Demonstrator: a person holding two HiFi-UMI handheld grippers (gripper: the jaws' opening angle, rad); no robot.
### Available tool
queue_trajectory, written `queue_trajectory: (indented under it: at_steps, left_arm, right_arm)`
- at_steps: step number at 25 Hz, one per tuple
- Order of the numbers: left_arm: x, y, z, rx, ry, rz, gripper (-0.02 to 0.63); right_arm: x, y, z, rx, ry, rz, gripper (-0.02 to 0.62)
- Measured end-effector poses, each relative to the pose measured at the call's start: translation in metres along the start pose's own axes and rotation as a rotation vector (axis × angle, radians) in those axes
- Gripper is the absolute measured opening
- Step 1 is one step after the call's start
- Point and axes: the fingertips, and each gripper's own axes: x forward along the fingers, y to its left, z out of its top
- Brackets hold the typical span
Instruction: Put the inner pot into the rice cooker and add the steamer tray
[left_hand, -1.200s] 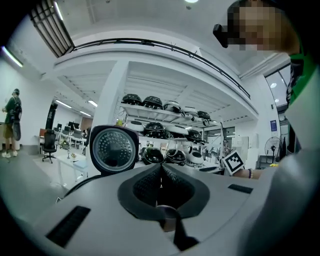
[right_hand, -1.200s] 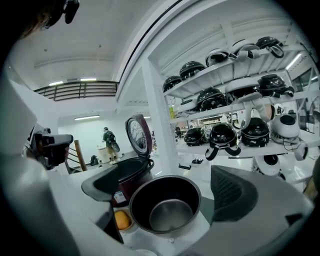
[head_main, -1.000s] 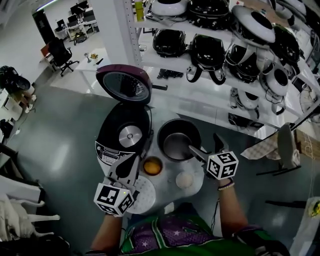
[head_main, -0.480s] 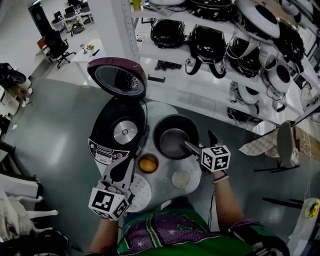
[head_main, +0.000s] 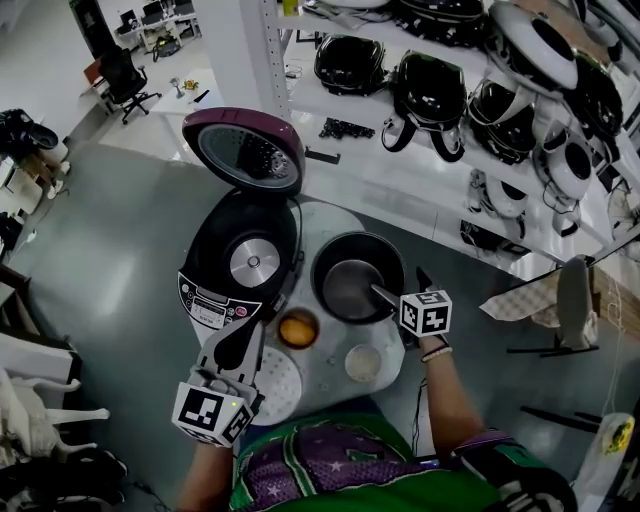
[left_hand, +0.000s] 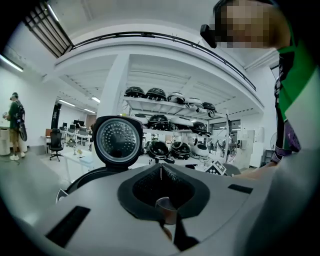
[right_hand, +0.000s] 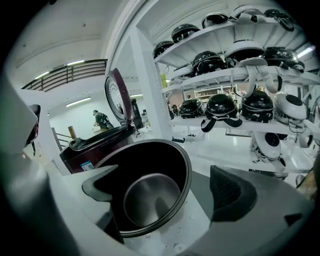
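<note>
My right claw (right_hand: 165, 195) stands wide open astride the near rim of the dark round metal inner pot (right_hand: 150, 200): one jaw hangs over the pot's silvery inside, the other sits outside its wall, and I can't tell whether either pad touches the rim. In the head view that right claw (head_main: 395, 285) reaches in from the pot's (head_main: 350, 290) near right side; the pot stands on the round white table (head_main: 322, 228), just beside the black rice cooker (head_main: 245, 265), which has its maroon lid (head_main: 245, 150) tipped up and its cavity bare. My left claw (left_hand: 161, 172) is pinched closed with nothing in it, and my left claw (head_main: 245, 340) hovers at the table's near left edge, pointing at the cooker. Partly under it lies the white perforated round steamer tray (head_main: 283, 385), with a small orange round thing (head_main: 298, 328) just beyond it
</note>
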Motion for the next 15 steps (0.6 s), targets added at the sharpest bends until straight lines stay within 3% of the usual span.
queue_trajectory:
  at_steps: [8,15]
  left_arm:
    - [-0.010,0.010,-0.009,-0.009,0.013,0.045,0.023]
    - [-0.017,0.014,-0.010,-0.007,0.022,0.067,0.023]
  right_arm:
    - [0.022,-0.009,-0.020,0.010,0.059,-0.023,0.557]
    - [0.026,-0.012,-0.036,0.037,0.125,-0.020,0.460]
